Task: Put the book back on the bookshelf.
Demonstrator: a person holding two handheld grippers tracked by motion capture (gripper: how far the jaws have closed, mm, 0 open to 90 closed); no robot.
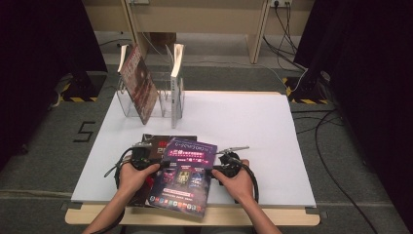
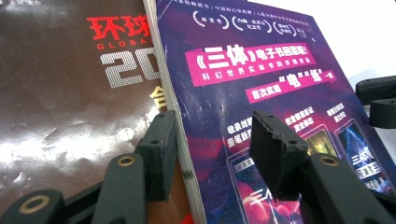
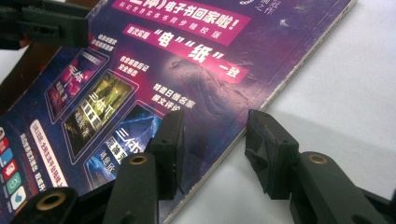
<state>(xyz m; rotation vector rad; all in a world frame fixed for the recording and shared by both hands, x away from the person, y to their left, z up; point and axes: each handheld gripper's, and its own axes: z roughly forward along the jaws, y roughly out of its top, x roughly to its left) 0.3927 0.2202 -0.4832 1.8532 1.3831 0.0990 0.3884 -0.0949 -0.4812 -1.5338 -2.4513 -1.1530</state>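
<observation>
Left gripper (image 1: 146, 161) straddles the purple magazine's (image 1: 184, 176) spine edge, jaws apart, not pinching. The magazine lies on a dark magazine (image 1: 155, 142) at the white tabletop's (image 1: 243, 126) near edge. Right gripper (image 1: 225, 163) brackets its free edge, jaws released. Best to close both evenly and lift level. A clear book rack (image 1: 146, 95) stands far left; grey carpet and cables lie beyond.

Bare forearms, no sleeves. Left claw (image 1: 155, 163) and right claw (image 1: 217, 168): matte black, brass-ringed pivots, ribbed pads (image 2: 161, 151), looping black cables.
</observation>
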